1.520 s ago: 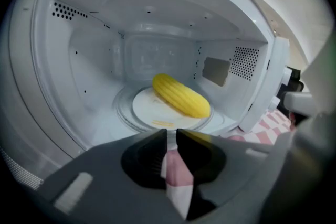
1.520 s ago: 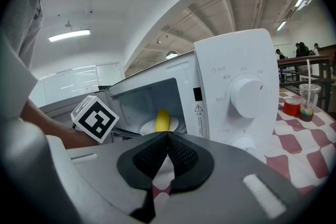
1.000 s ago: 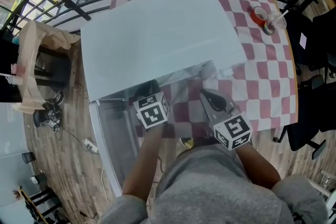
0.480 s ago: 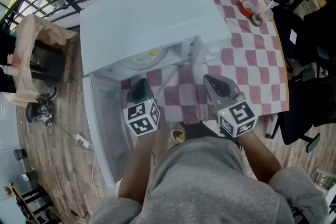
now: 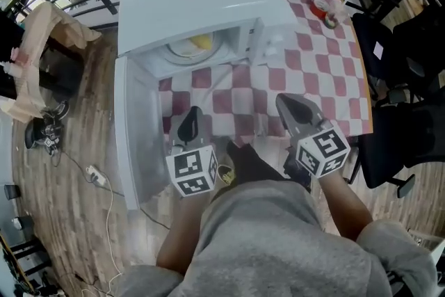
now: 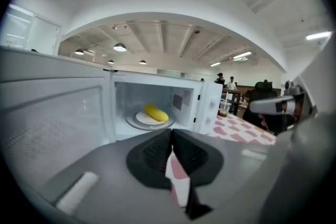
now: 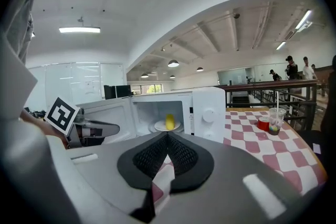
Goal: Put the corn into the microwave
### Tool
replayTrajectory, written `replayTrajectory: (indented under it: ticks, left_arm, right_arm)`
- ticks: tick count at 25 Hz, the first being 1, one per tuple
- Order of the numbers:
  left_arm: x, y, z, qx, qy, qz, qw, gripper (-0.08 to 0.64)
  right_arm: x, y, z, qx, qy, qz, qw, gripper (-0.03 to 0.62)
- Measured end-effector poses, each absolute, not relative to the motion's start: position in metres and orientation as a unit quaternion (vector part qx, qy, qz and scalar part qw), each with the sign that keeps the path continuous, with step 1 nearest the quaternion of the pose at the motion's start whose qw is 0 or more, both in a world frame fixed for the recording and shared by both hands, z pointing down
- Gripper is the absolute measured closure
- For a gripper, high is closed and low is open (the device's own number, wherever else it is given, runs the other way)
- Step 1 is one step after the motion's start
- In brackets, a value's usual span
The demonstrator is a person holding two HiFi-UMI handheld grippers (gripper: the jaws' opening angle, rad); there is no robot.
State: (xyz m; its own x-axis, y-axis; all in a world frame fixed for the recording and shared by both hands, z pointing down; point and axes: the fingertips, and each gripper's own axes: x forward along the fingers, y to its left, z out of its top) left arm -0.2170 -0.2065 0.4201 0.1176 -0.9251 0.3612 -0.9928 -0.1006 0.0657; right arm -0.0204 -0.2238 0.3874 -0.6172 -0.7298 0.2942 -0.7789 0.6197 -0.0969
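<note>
Corn (image 6: 156, 112): yellow cob lying on a white plate (image 6: 142, 119) inside the microwave (image 5: 201, 3) cavity.
Microwave door (image 5: 135, 129): swung fully open, hanging out past the worktop (image 5: 327, 73) edge at the head view's left.
Left gripper (image 6: 171, 132): pads pressed together, nothing between them; it is held clear of the cavity, beside the open door.
Right gripper (image 7: 168, 137): pads meeting at the tips, empty; it points at the oven front from well back.
Change: a second ago both grippers sat close in at the oven's front edge. Now both are drawn back toward the person, and the head view looks into the cavity, where the cob shows.
Meaning (judgement): the placing looks done, since the corn rests inside and neither gripper touches it. Only the open door seems left to deal with, if the task wants it shut.
Writing: no brand or text readable on the microwave. The control panel (image 7: 209, 113) shows two knobs with markings too small to read. The gripper cubes carry black-and-white square markers only.
</note>
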Motion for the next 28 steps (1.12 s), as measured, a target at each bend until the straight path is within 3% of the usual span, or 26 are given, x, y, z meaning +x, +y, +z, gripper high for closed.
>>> replayTrajectory:
  ticks: [7,15,28]
  left_arm:
    - [-0.199,-0.155,0.397,0.752,-0.641,0.114,0.105,0.549]
    - [-0.172,-0.122,0.391,0.747,-0.646,0.109,0.119,0.549]
    - [-0.077,-0.078,0.362,0.737,-0.660,0.115,0.093,0.549]
  right_arm:
    - [-0.018,-0.198,0.380,0.423,-0.893,0.094,0.124,0.594]
    - [0.010,-0.184,0.372,0.426,-0.891,0.104,0.120,0.594]
    - [0.109,-0.141,0.348,0.404,-0.904,0.087,0.111,0.594]
